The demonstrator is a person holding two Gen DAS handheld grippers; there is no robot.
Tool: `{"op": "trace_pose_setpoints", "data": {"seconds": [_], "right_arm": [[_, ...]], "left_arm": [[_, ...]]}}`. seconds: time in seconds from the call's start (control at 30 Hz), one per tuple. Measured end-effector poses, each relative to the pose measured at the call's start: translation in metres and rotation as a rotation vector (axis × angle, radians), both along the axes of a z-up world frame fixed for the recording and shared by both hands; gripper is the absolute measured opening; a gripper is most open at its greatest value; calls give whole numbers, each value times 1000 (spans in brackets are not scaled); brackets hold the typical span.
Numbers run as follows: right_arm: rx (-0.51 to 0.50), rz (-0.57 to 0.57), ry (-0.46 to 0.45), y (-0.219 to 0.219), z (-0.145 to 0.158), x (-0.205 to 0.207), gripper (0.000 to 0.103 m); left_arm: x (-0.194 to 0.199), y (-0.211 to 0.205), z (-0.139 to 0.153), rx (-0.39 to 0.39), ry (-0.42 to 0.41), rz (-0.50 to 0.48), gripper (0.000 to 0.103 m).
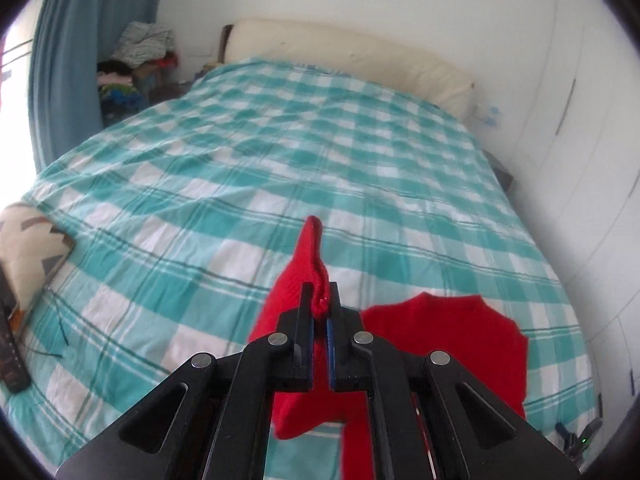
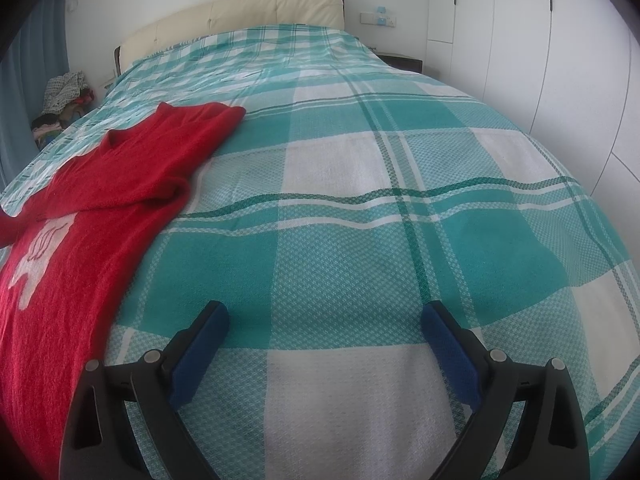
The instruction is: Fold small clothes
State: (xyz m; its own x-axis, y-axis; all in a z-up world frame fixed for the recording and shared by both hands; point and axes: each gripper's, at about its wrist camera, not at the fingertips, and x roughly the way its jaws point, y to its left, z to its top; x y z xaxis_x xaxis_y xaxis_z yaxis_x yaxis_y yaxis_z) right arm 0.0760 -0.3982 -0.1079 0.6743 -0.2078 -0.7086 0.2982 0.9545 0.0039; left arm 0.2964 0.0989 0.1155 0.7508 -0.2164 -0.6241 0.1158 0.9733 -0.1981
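A small red knitted sweater (image 2: 100, 200) with a white motif lies on the teal-and-white checked bedspread (image 2: 360, 240). In the left wrist view my left gripper (image 1: 320, 292) is shut on a fold of the red sweater (image 1: 308, 256) and holds it lifted above the bed, while the rest of the sweater (image 1: 444, 344) lies flat to the right. In the right wrist view my right gripper (image 2: 324, 312) is open and empty, low over the bedspread to the right of the sweater's body.
A cream headboard (image 1: 348, 52) is at the far end. A patterned cushion (image 1: 28, 248) and a dark remote-like object (image 1: 10, 356) lie at the bed's left edge. A pile of clothes (image 1: 136, 60) stands by the blue curtain (image 1: 72, 60). White wardrobes (image 2: 540, 40) line the right.
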Motion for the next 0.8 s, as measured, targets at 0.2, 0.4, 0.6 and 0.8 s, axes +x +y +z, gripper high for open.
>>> {"op": "trace_pose_setpoints", "data": {"seconds": [0.2,0.4,0.6,0.8], "right_arm": [[3,2,0,-1,1,2,97],[10,4,-2,-2,1,1,97],[20,5,-3,-4,1,1,98],[16,6,1,-3,1,2,98]], "left_arm": [[3,-147,-3,13,-1,-220,3],[-10,-229,-62,59,136,-312,82],[-30,-190,-84,86,161,-246,88],[-76,-101,-106,261,105,-58,96]]}}
